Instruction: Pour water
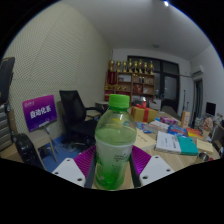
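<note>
Bottle (115, 142) stands upright, clamped between the tongs (113, 168), pads pressing both sides.

White two-finger tongs (113, 170) with magenta pads (85, 160) on inner faces.

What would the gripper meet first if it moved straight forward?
Most likely the green-capped bottle: it already stands between the fingers of the gripper, blocking the way to the table beyond.
</note>
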`<state>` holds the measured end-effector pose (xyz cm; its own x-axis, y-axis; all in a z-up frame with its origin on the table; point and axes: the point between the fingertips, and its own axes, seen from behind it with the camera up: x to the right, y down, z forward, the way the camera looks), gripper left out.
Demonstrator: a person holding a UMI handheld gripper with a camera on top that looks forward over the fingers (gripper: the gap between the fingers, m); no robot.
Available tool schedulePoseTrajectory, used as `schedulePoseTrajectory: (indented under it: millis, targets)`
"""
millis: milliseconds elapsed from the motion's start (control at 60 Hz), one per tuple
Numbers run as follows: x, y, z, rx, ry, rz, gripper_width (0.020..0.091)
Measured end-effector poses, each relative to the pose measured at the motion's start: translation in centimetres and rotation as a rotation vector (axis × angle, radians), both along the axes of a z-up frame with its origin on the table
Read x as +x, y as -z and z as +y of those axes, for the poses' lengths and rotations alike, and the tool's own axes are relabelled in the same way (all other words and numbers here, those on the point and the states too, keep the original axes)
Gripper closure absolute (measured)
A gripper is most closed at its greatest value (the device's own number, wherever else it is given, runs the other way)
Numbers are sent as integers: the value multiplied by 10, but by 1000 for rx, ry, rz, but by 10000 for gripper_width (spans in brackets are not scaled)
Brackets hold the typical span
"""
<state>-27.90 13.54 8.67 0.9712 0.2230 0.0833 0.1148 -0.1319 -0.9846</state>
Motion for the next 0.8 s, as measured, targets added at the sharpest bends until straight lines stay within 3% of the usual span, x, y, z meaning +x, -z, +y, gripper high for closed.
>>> schedulePoseTrajectory:
  millis: [200, 333, 450, 567, 600, 700, 733, 800]
  targets:
    - [4, 3, 4, -97, -74, 35, 629]
    - [25, -52, 7, -82, -68, 209, 673]
    - [71, -104, 13, -149, 16, 712, 672]
    - [155, -101, 23, -265, 74, 1307, 674]
    - [161, -109, 13, -292, 150, 1456, 676]
    - [219, -66, 22, -351, 214, 1775, 674]
    - [217, -76, 9, -368, 249, 1866, 673]
    - [235, -61, 25, -371, 208, 2026, 674]
